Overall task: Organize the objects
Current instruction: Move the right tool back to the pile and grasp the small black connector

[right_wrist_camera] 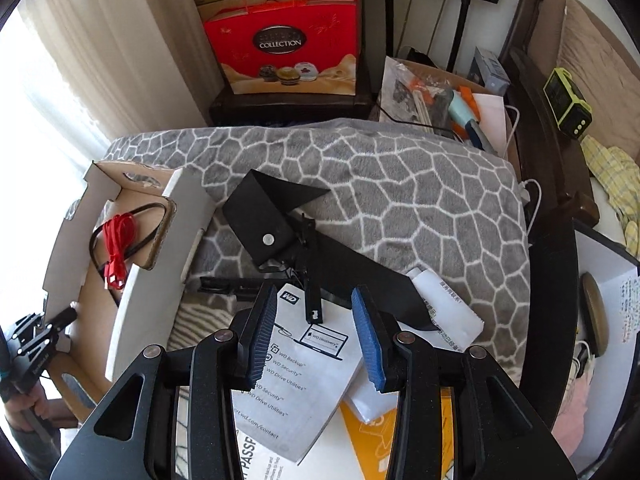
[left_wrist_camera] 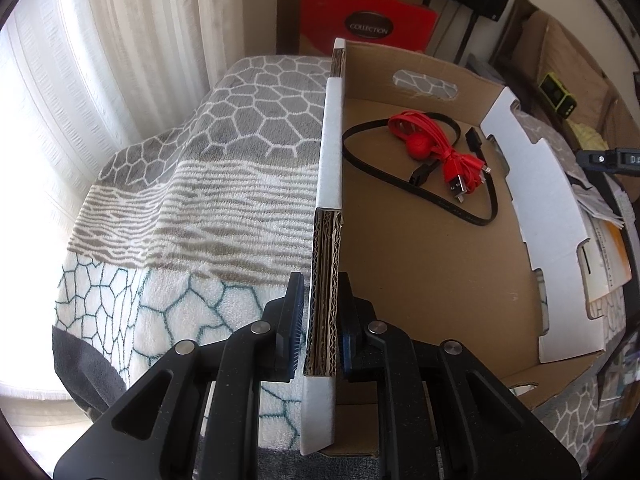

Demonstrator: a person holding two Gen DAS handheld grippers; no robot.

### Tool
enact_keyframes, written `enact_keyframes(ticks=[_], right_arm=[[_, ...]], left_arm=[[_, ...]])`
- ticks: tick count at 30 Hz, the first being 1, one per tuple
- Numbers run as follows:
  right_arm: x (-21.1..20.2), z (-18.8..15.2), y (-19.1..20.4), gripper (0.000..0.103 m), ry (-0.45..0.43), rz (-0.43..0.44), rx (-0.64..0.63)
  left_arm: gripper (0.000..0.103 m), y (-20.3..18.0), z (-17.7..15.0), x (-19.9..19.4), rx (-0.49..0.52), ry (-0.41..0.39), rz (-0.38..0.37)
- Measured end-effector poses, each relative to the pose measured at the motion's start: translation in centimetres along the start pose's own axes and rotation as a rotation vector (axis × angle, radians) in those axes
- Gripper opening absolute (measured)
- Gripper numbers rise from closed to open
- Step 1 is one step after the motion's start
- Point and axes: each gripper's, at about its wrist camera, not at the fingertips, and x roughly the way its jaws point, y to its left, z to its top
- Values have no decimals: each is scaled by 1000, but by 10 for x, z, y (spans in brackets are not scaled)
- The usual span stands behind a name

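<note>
1. Left wrist view: the fingers (left_wrist_camera: 294, 322) of the left gripper (left_wrist_camera: 322, 328) straddle the near side wall of the cardboard box (left_wrist_camera: 420, 264), one pad outside and one inside. The inner pad lies against the corrugated edge; a thin gap shows at the outer pad, so I cannot tell whether the wall is truly clamped.
2. Inside the box, toward its far end, lies a red cable (left_wrist_camera: 436, 142) bundled up, with its USB plug pointing toward the camera. It rests on top of a black cable (left_wrist_camera: 400, 178) that loops loosely over the box floor.
3. The box sits on a patterned blanket (left_wrist_camera: 192, 184) in grey, white and teal. A red gift bag (left_wrist_camera: 366, 20) marked "COLLECTION" stands behind it.
4. Right wrist view: the fingers (right_wrist_camera: 262, 336) of the right gripper (right_wrist_camera: 316, 336) stand spread apart with nothing between them, hovering above a white WD leaflet (right_wrist_camera: 292, 380).
5. A black pouch (right_wrist_camera: 268, 216) with a snap button lies on the blanket just beyond the leaflet, its flap open. A thin black strap (right_wrist_camera: 312, 280) runs from it down onto the leaflet, between the two pads.
6. A yellow booklet (right_wrist_camera: 376, 444) pokes out beneath the leaflet, and a white paper slip (right_wrist_camera: 444, 308) lies to its right.
7. The box shows at the left, with both cables in it and the left gripper at its edge.
</note>
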Motion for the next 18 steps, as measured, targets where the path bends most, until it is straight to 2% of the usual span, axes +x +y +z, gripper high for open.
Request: enact_keyframes(ticks=[8,13,17,18], right_arm=[[31,8,8,39,53,-20,-24],[46,11,10,31,79,-34,-24],[52,11,10,17,96,-30,-17],[53,12,9,17,103,-26,-14]], left_arm=[[14,0,0,0,1,0,0],[14,1,1,0,-2,0,-4],[14,2,0,1,-1,0,-3],[14,1,0,0,-1,0,-3]])
